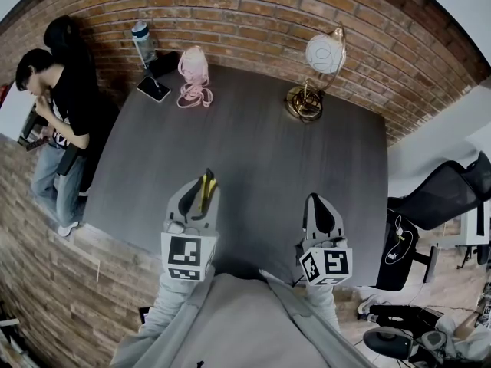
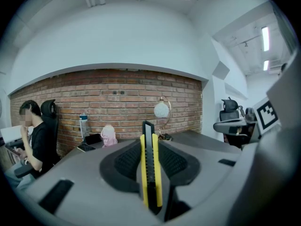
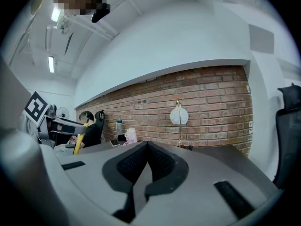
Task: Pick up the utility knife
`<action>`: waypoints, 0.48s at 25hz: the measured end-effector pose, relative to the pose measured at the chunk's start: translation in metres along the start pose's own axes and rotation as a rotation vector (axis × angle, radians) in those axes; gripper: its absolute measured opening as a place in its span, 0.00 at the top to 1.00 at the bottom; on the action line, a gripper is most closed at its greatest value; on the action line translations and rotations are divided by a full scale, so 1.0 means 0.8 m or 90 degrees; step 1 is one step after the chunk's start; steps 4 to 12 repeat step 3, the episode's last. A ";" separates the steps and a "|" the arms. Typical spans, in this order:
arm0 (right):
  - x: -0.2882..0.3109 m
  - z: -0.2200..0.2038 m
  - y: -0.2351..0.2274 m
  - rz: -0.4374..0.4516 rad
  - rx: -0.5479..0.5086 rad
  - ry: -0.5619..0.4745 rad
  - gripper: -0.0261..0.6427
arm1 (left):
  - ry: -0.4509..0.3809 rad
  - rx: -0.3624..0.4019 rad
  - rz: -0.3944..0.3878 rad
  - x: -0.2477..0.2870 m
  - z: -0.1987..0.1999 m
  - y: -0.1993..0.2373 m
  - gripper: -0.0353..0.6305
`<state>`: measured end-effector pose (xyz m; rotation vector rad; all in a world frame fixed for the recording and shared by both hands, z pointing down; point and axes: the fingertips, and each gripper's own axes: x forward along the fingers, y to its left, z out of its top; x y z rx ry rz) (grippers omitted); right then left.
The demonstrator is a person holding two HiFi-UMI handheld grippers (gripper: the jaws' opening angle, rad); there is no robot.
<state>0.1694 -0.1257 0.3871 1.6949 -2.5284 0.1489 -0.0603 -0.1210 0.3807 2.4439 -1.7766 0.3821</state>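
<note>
Left hand-held gripper (image 1: 202,186) is clamped on the utility knife (image 1: 206,192). In the left gripper view both pads press on the flat yellow sides of the utility knife (image 2: 150,173), with the black slider rail facing up and the nose poking out past the jaw tips. Gripping the broad faces makes sense: that's the most pad contact, and the body can't roll. The knife runs along the jaw axis, so it's stable for carrying.

Knife location: in the left jaws, over the near edge of the worktop (image 1: 253,152). It looks lifted clear of the surface, so I'd call the pick essentially done. I can't tell whether the blade is extended.

Right hand-held gripper (image 1: 317,199) is empty. In its own view the jaws sit closed tip to tip with nothing between them (image 3: 146,147). It's parked beside the left one over the near edge, out of the way; this job only needs one hand.

The other things sit at the far side, against the brick wall (image 1: 245,6) and well apart from the grippers: globe lamp (image 1: 324,54), pink pouch (image 1: 193,69), water bottle (image 1: 142,41), phone (image 1: 153,89). A person (image 1: 61,98) stands off the left end of the worktop.

Text/brands: nothing legible on the knife, no logo visible. The marker cube (image 1: 186,255) shows only a black-and-white square code, no writing. The bottle label is too small to read.
</note>
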 end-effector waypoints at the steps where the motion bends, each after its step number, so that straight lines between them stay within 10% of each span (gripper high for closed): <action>1: 0.000 -0.001 -0.001 0.000 0.001 0.000 0.94 | 0.000 0.001 0.000 0.000 0.000 -0.001 0.76; 12: 0.000 -0.002 -0.001 0.000 0.003 0.000 0.94 | 0.000 0.003 -0.001 0.000 0.000 -0.003 0.76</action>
